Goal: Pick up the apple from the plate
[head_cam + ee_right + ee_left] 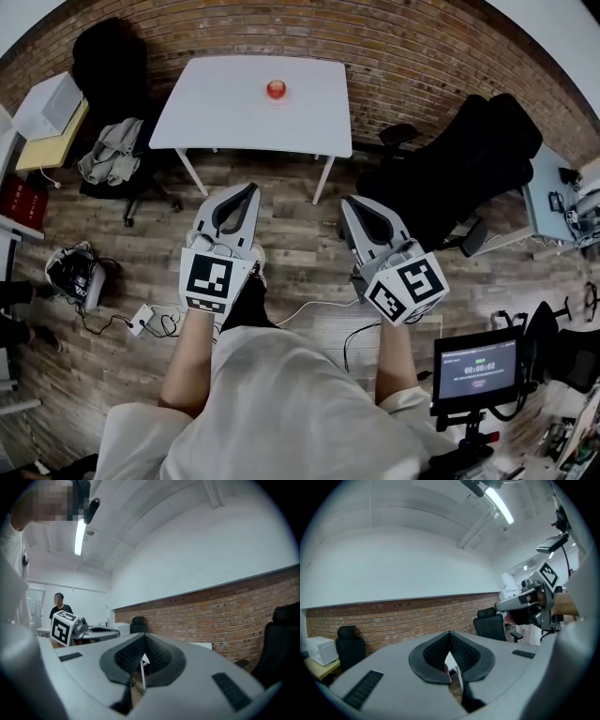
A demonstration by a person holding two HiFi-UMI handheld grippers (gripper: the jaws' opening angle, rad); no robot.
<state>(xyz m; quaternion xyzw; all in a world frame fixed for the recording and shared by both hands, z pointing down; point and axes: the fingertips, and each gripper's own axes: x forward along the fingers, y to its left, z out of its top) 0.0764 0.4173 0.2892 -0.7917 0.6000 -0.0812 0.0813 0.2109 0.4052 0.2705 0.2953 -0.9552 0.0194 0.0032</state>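
A red apple [276, 89] sits on a small pale plate [277, 101] near the far edge of a white table [216, 108], well ahead of me in the head view. Both grippers hover over the wood floor, short of the table. My left gripper [251, 188] has its jaws shut with nothing between them, and so does my right gripper [348, 201]. In the left gripper view the left gripper [449, 633] points at the brick wall, with a sliver of the table leg in its hollow. The right gripper [144, 635] also faces the wall. The apple is hidden in both gripper views.
A chair draped with clothing [112, 155] stands left of the table, and a black office chair [469, 159] to its right. A printer [47, 105] sits on a yellow stand. Cables and a power strip [141, 321] lie on the floor. A screen [476, 367] stands at the lower right. A person [58, 604] stands behind.
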